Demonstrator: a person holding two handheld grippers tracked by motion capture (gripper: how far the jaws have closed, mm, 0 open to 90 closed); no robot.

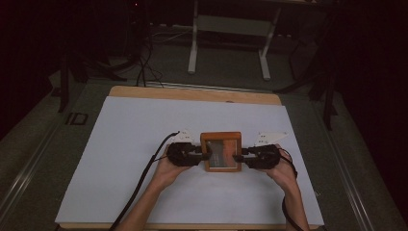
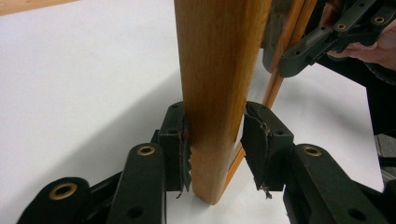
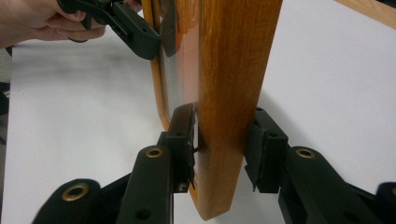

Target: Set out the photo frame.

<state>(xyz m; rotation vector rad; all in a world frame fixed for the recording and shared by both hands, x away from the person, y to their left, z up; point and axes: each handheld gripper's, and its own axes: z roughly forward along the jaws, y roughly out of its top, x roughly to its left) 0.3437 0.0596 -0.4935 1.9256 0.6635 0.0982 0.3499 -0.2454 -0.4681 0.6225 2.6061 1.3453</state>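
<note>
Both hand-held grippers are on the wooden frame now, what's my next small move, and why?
Probably close the left hand-held gripper a touch before lifting. In its own view, one pad touches the square wooden picture frame's side rail, but the other pad stands slightly off it. The right hand-held gripper looks snug on the opposite rail. With the frame on the white table sheet, an even grip should stop it twisting.

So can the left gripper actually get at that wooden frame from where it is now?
Probably yes. The left gripper already has the near side rail of the wooden frame between its jaws; one pad touches it, the other stands slightly off. The right gripper is on the opposite rail, so nothing blocks it.
</note>
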